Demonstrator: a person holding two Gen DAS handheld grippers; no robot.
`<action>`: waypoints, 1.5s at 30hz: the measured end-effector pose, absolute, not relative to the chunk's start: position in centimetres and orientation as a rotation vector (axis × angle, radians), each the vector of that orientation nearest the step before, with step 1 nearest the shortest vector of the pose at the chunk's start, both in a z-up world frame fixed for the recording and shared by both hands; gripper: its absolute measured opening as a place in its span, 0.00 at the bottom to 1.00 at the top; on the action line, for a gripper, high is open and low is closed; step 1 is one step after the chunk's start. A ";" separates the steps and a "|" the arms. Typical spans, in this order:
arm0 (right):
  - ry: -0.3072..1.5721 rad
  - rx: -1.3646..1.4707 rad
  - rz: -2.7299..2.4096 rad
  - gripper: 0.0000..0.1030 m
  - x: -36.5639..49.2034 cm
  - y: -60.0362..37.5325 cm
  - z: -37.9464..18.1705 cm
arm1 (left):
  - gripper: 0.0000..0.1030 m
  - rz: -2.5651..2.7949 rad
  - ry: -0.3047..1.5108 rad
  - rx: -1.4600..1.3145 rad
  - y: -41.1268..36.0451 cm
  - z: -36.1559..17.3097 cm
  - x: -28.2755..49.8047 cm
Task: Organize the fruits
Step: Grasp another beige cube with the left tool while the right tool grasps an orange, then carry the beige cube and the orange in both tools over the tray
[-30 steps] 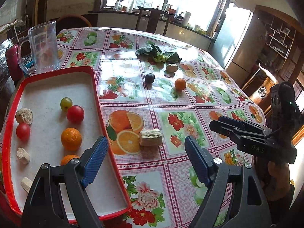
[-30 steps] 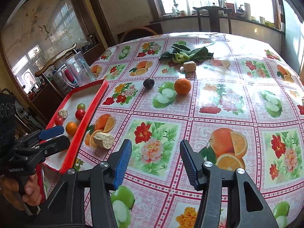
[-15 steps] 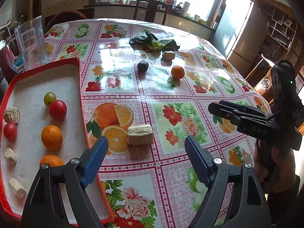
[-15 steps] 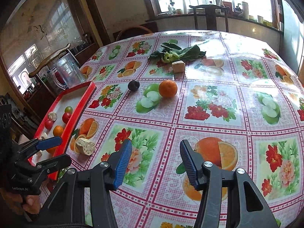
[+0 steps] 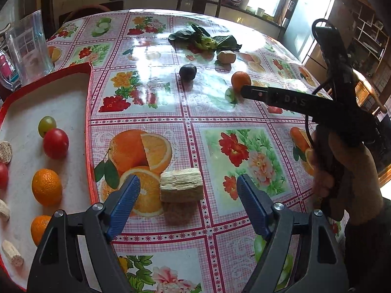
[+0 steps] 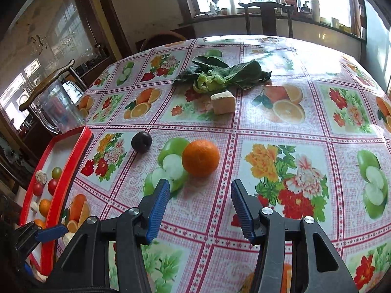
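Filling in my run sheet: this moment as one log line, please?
left tongs: open, over beige block | right tongs: open, near orange | tray: holds fruit

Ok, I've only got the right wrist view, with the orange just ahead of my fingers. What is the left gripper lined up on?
Observer: The left gripper is open. A pale fibrous block lies on the tablecloth just ahead of its fingertips, untouched.
Operator: What's in the near end of the tray? My own gripper hides it.
Observer: In the red tray, a second orange and a pale stick-like piece lie nearest the camera.
Operator: How does my gripper look from there?
Observer: In the left wrist view, the right gripper has its tip in line with the lower edge of the loose orange.
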State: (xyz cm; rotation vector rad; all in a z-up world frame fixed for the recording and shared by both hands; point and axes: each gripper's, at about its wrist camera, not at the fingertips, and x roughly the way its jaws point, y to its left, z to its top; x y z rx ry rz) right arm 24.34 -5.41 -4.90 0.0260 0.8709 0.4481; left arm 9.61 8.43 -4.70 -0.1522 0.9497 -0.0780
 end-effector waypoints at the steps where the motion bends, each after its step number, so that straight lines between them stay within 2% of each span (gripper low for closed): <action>1: 0.873 0.016 0.440 0.52 24.9 -5.1 -5.1 | 0.78 -0.070 0.946 -0.144 8.3 -4.7 9.7; 4: 0.862 0.007 0.435 0.46 25.9 -4.6 -5.0 | 0.69 -0.059 0.940 -0.124 8.1 -4.9 9.9; 5: 0.866 0.011 0.445 0.41 26.2 -4.5 -5.0 | 0.61 -0.058 0.940 -0.117 8.0 -5.0 10.0; 6: 0.871 0.021 0.463 0.34 26.3 -4.5 -5.0 | 0.59 -0.060 0.939 -0.110 7.9 -5.0 10.1; 9: 0.861 -0.007 0.451 0.34 25.7 -4.2 -4.9 | 0.54 -0.055 0.929 -0.101 8.0 -5.0 10.2; 11: 0.865 0.006 0.461 0.33 24.9 -4.5 -4.9 | 0.42 -0.045 0.923 -0.110 8.5 -4.9 10.2; 14: 0.872 0.028 0.474 0.33 23.4 -5.1 -5.0 | 0.31 -0.050 0.920 -0.159 9.7 -4.8 10.2; 28: 0.838 0.121 0.535 0.33 14.8 -7.0 -3.3 | 0.30 -0.108 0.868 -0.199 9.1 -3.7 8.2; 45: 0.797 0.119 0.597 0.33 10.3 -5.3 -0.8 | 0.30 -0.086 0.779 -0.232 11.1 -0.7 4.5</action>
